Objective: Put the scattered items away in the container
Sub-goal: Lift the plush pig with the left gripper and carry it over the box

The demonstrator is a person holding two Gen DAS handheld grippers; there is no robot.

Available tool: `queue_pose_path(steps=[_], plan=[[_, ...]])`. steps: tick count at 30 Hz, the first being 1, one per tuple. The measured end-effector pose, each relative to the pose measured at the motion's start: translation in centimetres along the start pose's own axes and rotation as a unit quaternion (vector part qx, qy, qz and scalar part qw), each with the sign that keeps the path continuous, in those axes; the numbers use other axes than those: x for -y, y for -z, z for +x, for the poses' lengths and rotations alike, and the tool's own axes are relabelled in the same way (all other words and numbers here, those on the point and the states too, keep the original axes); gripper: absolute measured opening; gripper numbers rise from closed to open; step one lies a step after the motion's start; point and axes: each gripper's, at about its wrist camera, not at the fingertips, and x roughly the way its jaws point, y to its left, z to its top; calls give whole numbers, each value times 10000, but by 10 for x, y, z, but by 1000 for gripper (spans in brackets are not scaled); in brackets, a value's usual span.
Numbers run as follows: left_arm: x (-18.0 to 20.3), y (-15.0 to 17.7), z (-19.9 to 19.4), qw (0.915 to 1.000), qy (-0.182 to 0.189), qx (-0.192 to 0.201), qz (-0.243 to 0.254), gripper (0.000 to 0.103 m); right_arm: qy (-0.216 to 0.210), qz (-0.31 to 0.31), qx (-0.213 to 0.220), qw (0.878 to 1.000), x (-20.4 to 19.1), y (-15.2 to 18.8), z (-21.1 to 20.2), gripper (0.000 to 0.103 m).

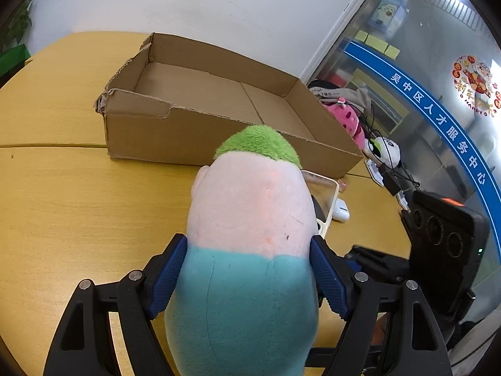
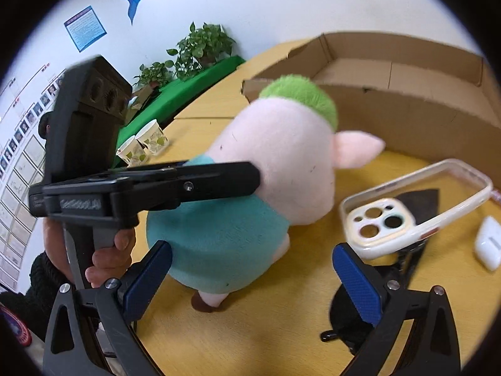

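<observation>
My left gripper (image 1: 247, 269) is shut on a plush pig (image 1: 250, 219) with pink body, teal shirt and green hair. It holds the pig near the front wall of an open cardboard box (image 1: 200, 138). In the right wrist view the pig (image 2: 275, 169) shows beside the box (image 2: 407, 119), with the left gripper's finger pressed into its side. My right gripper (image 2: 253, 269) is open and empty, low over the table. A clear phone case (image 2: 416, 206) and a white earbud case (image 2: 488, 244) lie on the table to its right. The box is empty inside.
The yellow wooden table (image 1: 62, 188) carries the phone case (image 1: 325, 197) and earbud case (image 1: 339, 213). Pink and white plush toys (image 1: 347, 119) sit past the box's right end. Two paper cups (image 2: 144, 147) and potted plants (image 2: 200, 50) stand at the far side. A black item (image 2: 350, 322) lies under my right gripper.
</observation>
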Motion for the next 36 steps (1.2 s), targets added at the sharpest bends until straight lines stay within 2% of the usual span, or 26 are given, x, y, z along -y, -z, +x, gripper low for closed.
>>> queue_pose_path(steps=[3, 6, 8, 10, 13, 18, 21, 25, 28, 30, 32, 36], plan=[[1, -5, -2, 10000, -1, 0, 5, 83, -247, 171, -68, 9995, 7, 3, 1, 95], [2, -18, -9, 9997, 94, 203, -38, 85, -207, 201, -60, 9996, 13, 6, -2, 95], [6, -27, -8, 9997, 10, 222, 73, 85, -202, 275, -19, 9994, 18, 8, -6, 95], [12, -33, 5, 9996, -134, -7, 251, 80, -109, 329, 54, 9994, 22, 9, -11, 95], [15, -35, 22, 9981, -342, -290, 427, 72, 269, 357, 142, 9989, 30, 10, -20, 95], [20, -39, 25, 9967, -493, -513, 390, 68, -412, 719, 220, 9963, 29, 9, -31, 96], [21, -39, 23, 9961, -542, -610, 335, 67, -671, 564, 137, 9961, 8, 10, -19, 96], [22, -37, 20, 9961, -560, -634, 231, 66, -581, 566, 69, 9967, -9, 7, 9, 96], [20, -37, 15, 9963, -616, -580, 140, 65, -561, 661, 183, 9961, -12, 5, 18, 96], [16, -38, 11, 9968, -573, -559, 4, 63, -472, 502, 199, 9974, -17, 3, 20, 95], [16, -38, 8, 9971, -544, -539, -34, 62, -434, 380, 216, 9981, -19, 2, 16, 88], [21, -41, 3, 9981, -411, -453, -46, 60, -441, 273, 283, 9983, -21, 1, 6, 80]])
